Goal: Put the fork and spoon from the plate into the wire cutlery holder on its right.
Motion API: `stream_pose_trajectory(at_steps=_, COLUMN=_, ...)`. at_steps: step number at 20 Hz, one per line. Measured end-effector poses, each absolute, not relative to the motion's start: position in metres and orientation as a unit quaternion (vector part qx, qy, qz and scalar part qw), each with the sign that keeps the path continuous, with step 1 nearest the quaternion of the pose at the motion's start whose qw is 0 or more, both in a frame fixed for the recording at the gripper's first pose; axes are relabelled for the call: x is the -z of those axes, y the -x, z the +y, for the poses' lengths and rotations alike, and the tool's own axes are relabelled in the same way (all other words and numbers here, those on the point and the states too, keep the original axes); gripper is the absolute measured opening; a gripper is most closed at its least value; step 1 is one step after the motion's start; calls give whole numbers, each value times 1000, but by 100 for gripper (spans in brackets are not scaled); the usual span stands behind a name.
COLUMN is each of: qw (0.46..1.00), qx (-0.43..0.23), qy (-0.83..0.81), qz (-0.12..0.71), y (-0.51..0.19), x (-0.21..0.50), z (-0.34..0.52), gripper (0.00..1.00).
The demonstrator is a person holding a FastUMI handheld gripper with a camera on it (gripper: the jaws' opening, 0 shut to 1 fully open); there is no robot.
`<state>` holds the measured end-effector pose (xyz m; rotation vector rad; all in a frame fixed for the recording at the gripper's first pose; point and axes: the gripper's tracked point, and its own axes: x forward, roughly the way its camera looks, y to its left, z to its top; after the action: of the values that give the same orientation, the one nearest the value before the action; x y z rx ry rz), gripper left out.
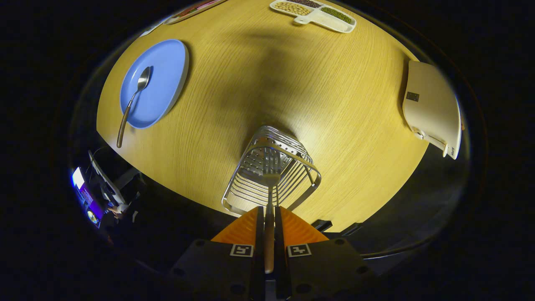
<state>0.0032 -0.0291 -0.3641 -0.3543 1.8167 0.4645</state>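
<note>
Fork (271, 175) is hanging tines-down inside the wire cutlery holder (271, 171), its handle clamped by the hand-held gripper (269, 221). Far left, the spoon (133, 100) is lying on the blue plate (167, 71) on the counter (292, 92).

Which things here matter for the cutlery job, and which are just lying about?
Job: fork, clamped in the gripper over the wire holder; spoon; blue plate.
Lying about: divided dish of beans; white device.
</note>
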Motion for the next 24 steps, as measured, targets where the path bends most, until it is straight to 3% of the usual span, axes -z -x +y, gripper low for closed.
stream_pose_trajectory(at_steps=3, qw=627, qx=-206, qy=121, qz=741, y=-14, x=359, z=-20, gripper=31)
stream_pose_trajectory(at_steps=11, qw=763, qx=-207, qy=-7, qz=612, y=-36, x=297, z=30, gripper=38)
stream_pose_trajectory(at_steps=17, qw=778, qx=-237, qy=-105, qz=572, y=-20, x=263, z=125, gripper=44)
stream_pose_trajectory(at_steps=24, qw=763, qx=-251, qy=-130, qz=581, y=-9, x=283, z=233, gripper=44)
